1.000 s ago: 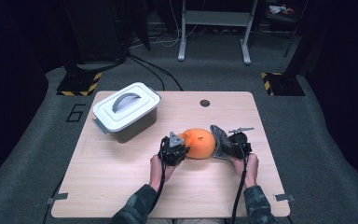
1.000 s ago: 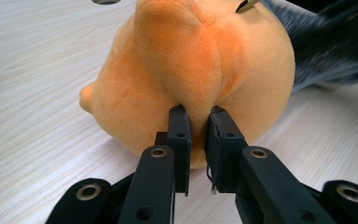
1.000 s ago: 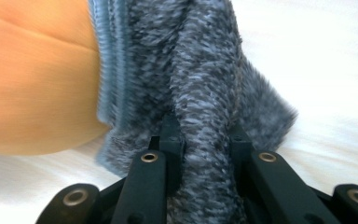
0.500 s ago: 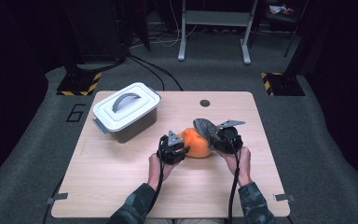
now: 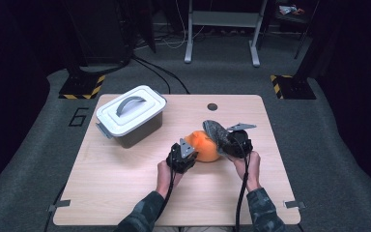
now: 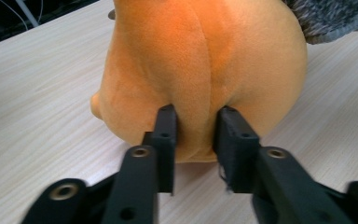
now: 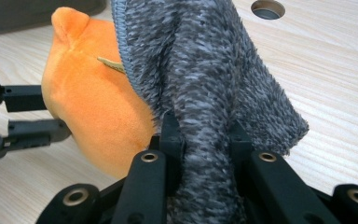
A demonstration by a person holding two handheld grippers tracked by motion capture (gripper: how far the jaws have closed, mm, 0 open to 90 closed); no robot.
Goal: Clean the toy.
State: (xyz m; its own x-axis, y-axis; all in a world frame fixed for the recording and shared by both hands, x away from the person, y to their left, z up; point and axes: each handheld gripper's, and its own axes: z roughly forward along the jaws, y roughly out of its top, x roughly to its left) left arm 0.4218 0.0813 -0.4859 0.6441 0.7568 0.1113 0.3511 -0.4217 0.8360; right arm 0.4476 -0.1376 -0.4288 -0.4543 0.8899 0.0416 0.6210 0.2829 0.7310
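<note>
Left gripper (image 6: 193, 135) pinched seam of orange plush (image 6: 200, 70) at mid-table, to steady it. Right gripper (image 7: 205, 140) clamped grey cloth (image 7: 214, 70), draped against plush, likely for wiping. Lidded bin (image 5: 131, 115) well apart.

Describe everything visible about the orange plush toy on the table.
The orange plush toy is a rounded, soft, short-piled stuffed shape with a sewn seam down its middle, a small nub at one side and a pointed ear-like tip. It sits on the wooden table, right of the lidded bin. The left gripper pinches a fold of its fabric, and the grey fuzzy cloth, clamped in the right gripper, drapes against its upper side.
</note>
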